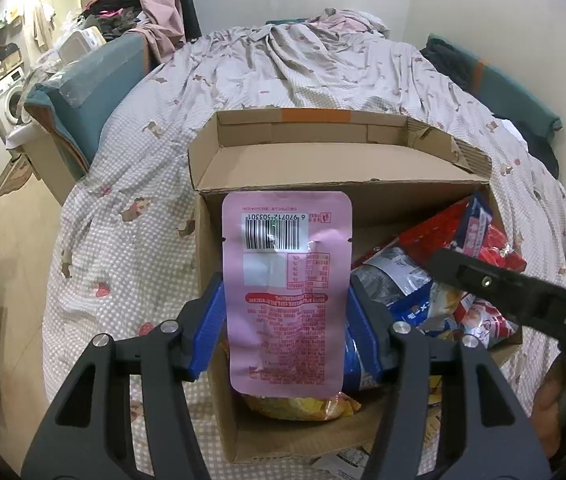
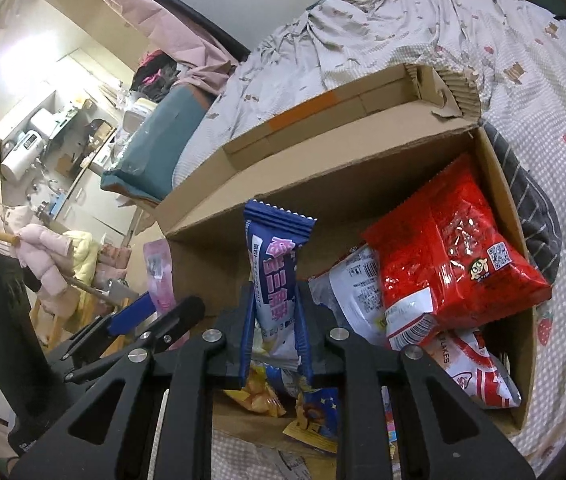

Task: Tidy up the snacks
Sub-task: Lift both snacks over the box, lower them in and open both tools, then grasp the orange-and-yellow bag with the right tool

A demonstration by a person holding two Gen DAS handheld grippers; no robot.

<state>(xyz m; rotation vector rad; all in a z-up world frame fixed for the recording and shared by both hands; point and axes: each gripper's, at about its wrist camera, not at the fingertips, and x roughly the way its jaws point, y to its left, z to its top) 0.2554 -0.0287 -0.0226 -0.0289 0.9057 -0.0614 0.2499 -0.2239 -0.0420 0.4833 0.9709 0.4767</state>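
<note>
Placing step in hand. Left hand-held gripper (image 1: 286, 316) grasps pink pouch (image 1: 286, 288); right hand-held gripper (image 2: 277, 320) grasps purple bar (image 2: 273, 276), both above the cardboard box (image 2: 499, 184) on the bed (image 1: 123, 184). Next: lower, release inside.

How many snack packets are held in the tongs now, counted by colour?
Pink packet, in the left tongs: 1
Blue packet, in the right tongs: 1
Total held: 2
</note>
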